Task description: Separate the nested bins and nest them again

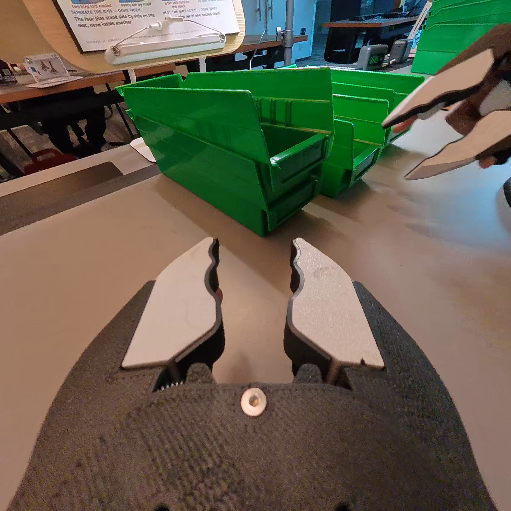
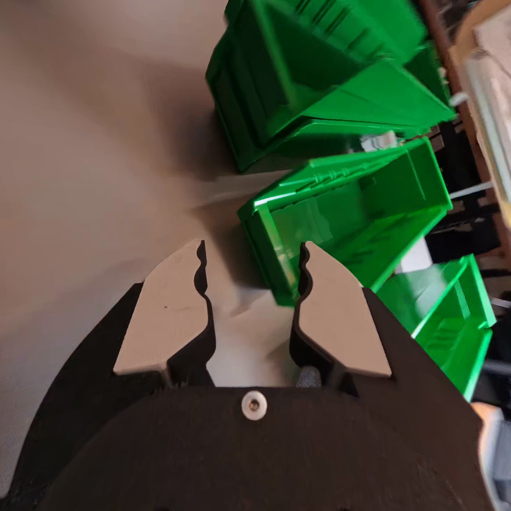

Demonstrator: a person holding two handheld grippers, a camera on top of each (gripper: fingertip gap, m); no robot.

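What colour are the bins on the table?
The bins are bright green, all the same shade. The left wrist view shows it best.

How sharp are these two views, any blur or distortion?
Left wrist view: mostly sharp on the nested green bins, fisheye bending at the edges, the right gripper slightly smeared. Right wrist view: heavy motion blur across the bins and table.

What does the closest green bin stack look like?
The closest green bin stack is two bins of smooth, shiny plastic, one nested inside the other. The top bin sits tilted, its back end raised. Both have open tops and low fronts with lips. The stack rests on the tan table, and no gripper touches it.
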